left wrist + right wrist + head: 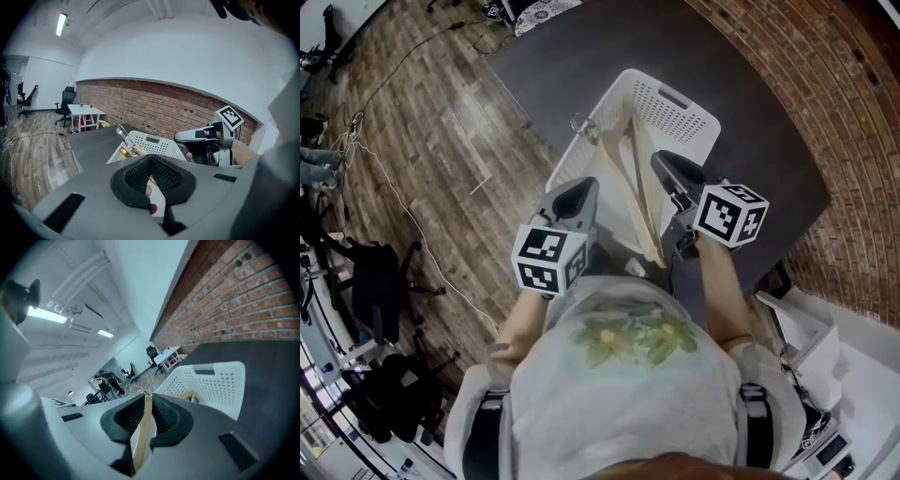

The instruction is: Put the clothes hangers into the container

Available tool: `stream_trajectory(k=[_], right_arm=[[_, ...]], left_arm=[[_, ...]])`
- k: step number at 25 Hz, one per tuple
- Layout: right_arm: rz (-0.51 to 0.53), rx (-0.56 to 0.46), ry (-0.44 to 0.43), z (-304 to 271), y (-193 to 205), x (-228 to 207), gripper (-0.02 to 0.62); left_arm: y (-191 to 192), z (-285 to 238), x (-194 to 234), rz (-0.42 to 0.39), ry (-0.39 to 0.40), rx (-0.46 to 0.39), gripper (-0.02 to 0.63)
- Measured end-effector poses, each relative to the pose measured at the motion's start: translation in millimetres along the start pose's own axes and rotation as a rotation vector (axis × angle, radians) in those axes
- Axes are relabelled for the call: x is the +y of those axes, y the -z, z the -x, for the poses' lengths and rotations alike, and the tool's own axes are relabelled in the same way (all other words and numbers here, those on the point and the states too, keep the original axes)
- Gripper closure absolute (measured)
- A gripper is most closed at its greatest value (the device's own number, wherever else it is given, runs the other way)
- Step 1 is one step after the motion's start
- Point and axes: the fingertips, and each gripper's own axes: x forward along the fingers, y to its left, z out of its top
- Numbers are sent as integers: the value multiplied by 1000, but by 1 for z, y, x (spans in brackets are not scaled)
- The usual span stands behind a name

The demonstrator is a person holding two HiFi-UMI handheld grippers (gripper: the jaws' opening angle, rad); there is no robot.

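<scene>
A white perforated container (pixel 684 105) stands on the dark table. A wooden clothes hanger (pixel 638 187) leans in it, its metal hook (pixel 581 127) over the left rim. My right gripper (pixel 667 171) is above the near right part of the container and is shut on the hanger's wooden bar (pixel 143 432), which runs up between its pads. My left gripper (pixel 581 194) hangs over the near left rim with its jaws together and nothing in them. From the left gripper view I see the hook (pixel 123 133), the container (pixel 157 143) and the right gripper (pixel 197 136) beyond.
The dark table (pixel 581 56) ends near a brick wall (pixel 825 84) on the right. Wood floor with cables (pixel 394 187) and a black office chair (pixel 380 286) lie to the left. White boxes (pixel 811 342) sit at the near right. A white desk (pixel 86 110) stands far off.
</scene>
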Motion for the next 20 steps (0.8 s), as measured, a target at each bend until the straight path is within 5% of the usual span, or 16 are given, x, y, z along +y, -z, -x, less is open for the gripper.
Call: stream_trajectory(k=[4, 9, 20], right_arm=[[199, -165, 27, 27, -25, 17, 551], [368, -208, 46, 49, -22, 36, 563], [433, -121, 43, 64, 25, 43, 565]], left_arm=[[1, 2, -3, -8, 5, 1, 578], [0, 3, -13, -18, 16, -1, 578], [8, 4, -41, -39, 48, 8, 578]])
